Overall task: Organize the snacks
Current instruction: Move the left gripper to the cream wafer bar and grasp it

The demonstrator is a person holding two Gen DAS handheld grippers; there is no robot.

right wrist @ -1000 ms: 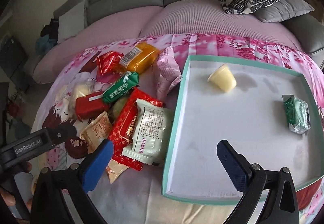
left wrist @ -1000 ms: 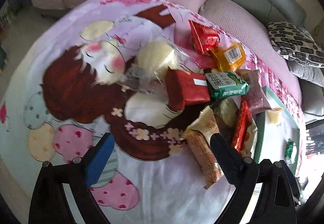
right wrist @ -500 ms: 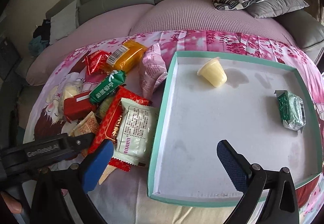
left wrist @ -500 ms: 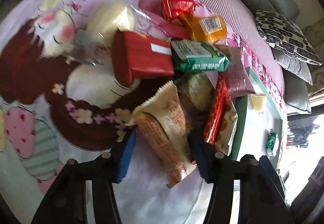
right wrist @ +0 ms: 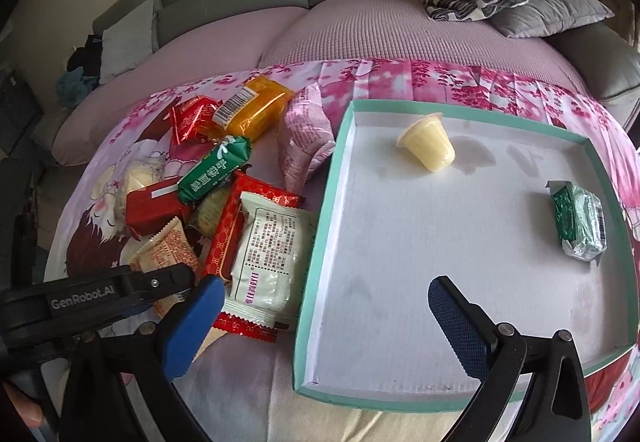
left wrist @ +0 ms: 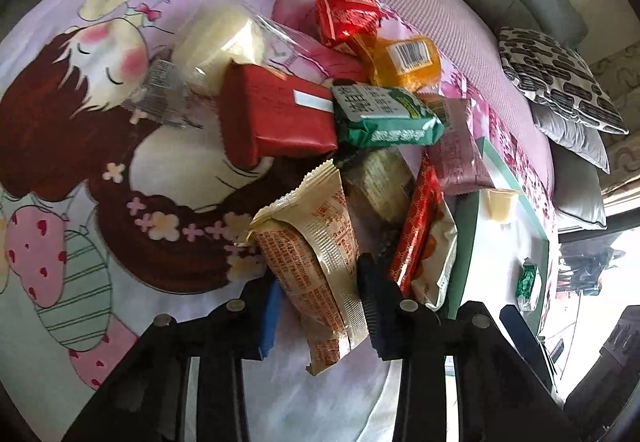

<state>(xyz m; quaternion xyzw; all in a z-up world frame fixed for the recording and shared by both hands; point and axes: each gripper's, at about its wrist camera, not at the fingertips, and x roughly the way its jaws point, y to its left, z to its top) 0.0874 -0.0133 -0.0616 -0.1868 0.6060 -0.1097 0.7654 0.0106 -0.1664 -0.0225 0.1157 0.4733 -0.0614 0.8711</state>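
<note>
Our left gripper [left wrist: 320,306] clamping the beige snack packet [left wrist: 316,262], red wrapper [left wrist: 416,226] crowding alongside, right gripper [right wrist: 320,306] spread wide over our tray [right wrist: 320,242], jelly cup [right wrist: 429,147] and green packet [right wrist: 580,220] inside

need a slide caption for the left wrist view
Left tongs closed on a beige snack packet at the near edge of the snack pile.

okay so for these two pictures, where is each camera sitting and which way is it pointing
Left wrist: rides on the left gripper, looking low across the cartoon-print blanket; its jaws are closed on the beige crinkle-edged snack packet.
Right wrist: rides on the right gripper, looking down over the teal-rimmed white tray; its jaws are open and empty, and the left gripper shows at its left edge.
Shared: the same beige packet, the tray, and the yellow jelly cup lying in it.
</note>
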